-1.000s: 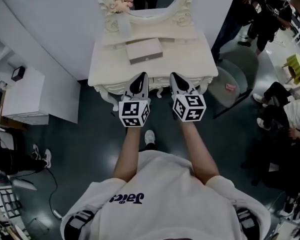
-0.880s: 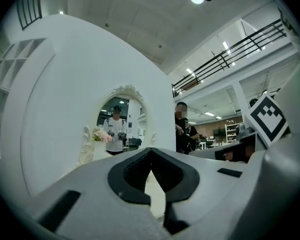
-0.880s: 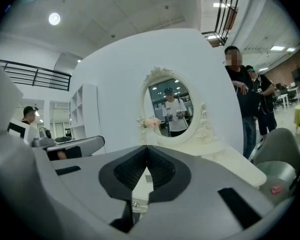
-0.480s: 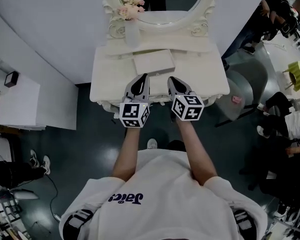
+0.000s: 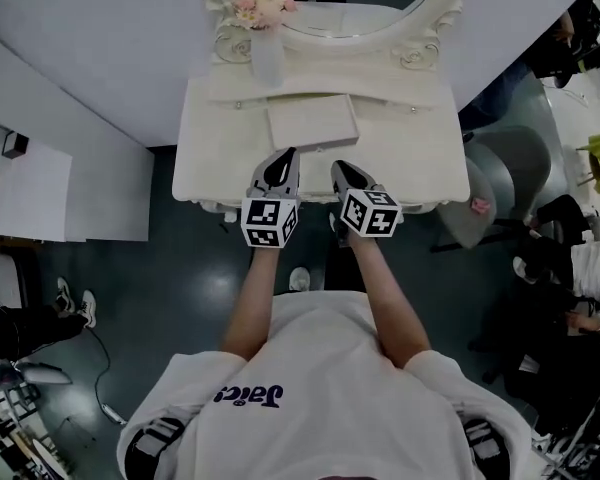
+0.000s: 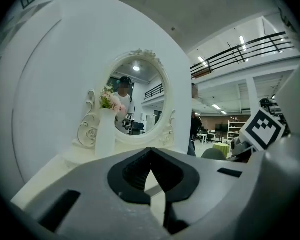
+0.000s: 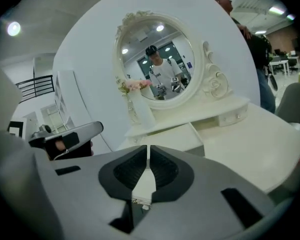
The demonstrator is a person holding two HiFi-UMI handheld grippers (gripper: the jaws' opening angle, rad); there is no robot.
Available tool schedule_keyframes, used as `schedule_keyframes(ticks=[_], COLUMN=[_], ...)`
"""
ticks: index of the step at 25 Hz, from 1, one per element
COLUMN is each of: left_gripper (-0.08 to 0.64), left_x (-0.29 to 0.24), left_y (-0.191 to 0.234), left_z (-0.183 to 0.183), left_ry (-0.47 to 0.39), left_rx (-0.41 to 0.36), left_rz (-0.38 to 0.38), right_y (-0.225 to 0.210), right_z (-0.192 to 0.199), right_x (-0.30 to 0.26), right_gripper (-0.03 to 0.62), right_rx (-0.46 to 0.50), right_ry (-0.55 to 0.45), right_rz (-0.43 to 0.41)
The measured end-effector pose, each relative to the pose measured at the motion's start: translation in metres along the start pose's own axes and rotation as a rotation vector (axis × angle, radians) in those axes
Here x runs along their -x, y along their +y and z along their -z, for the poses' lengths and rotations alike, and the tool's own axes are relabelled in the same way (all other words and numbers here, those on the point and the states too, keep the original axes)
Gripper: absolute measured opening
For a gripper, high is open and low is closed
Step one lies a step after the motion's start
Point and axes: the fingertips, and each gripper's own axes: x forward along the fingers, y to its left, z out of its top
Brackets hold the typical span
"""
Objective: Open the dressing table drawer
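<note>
Both of your grippers hang side by side over the front edge of the cream-white carved dressing table (image 5: 410, 158), pointing toward its oval mirror (image 5: 370, 13). Your left gripper (image 5: 286, 155) has its jaws closed on nothing, and your right gripper (image 5: 339, 167) is likewise closed and empty. A flat white rectangular box (image 5: 312, 122) lies mid-tabletop just beyond their tips. The drawer front is hidden below that front edge

Left gripper (image 5: 286, 158) and right gripper (image 5: 342, 171) are hovering over the dressing table (image 5: 410, 153) front edge | flat box (image 5: 312, 121) is lying mid-table
</note>
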Motion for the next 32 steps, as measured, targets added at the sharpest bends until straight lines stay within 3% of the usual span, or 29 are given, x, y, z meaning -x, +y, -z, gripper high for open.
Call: schedule_keyframes(ticks=[11, 14, 18, 24, 32], left_gripper=[0.015, 0.015, 0.015, 0.015, 0.015], left_x=[-0.049, -0.058, -0.066, -0.075, -0.077], left_y=[0.018, 0.024, 0.037, 0.048, 0.054], left_z=[0.019, 0.024, 0.030, 0.038, 0.043], left_ry=[-0.004, 0.006, 0.019, 0.038, 0.053], left_rx=[0.014, 0.025, 0.041, 0.052, 0.054], left_rz=[-0.047, -0.065, -0.093, -0.118, -0.138], right_y=[-0.056, -0.065, -0.070, -0.073, -0.075], right_z=[0.054, 0.069, 0.087, 0.101, 0.109], right_x=[-0.076, -0.092, -0.109, -0.130, -0.147], right_gripper=[0.015, 0.089, 0.114, 0.175, 0.175], right_rx=[-0.141, -0.163, -0.185, -0.236, -0.280], right_ry=[0.190, 0.246, 0.306, 0.356, 0.393], right_rz=[-0.076, -0.093, -0.109, -0.137, -0.142])
